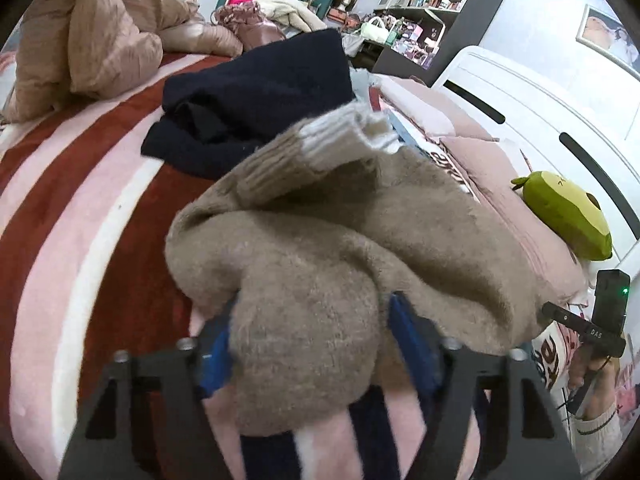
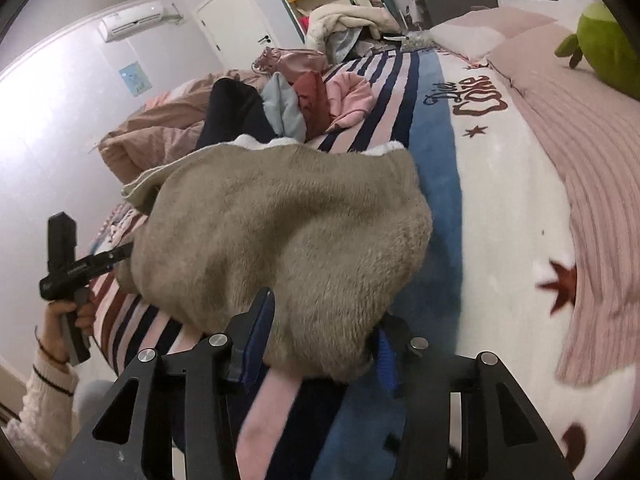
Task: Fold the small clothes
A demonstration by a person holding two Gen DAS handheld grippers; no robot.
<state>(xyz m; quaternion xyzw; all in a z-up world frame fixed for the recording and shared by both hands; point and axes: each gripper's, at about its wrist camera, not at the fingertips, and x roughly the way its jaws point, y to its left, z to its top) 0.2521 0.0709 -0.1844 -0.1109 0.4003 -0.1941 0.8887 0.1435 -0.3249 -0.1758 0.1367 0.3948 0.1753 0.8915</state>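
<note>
Both tools clamp the tan sweater (image 1: pixel 320 240) — left tool (image 1: pixel 308 344), right tool (image 2: pixel 320 336) — lifting it mid-fold over the bed (image 2: pixel 500 200); next, lay it flat.

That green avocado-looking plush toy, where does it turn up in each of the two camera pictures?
Left wrist view: the green plush toy lies at the right edge, on the pink ribbed bedding beside the white headboard.
Right wrist view: the plush sits in the top right corner, partly cut off by the lens edge.
Shared landmark: the tan fuzzy sweater fills the middle of both pictures.
</note>
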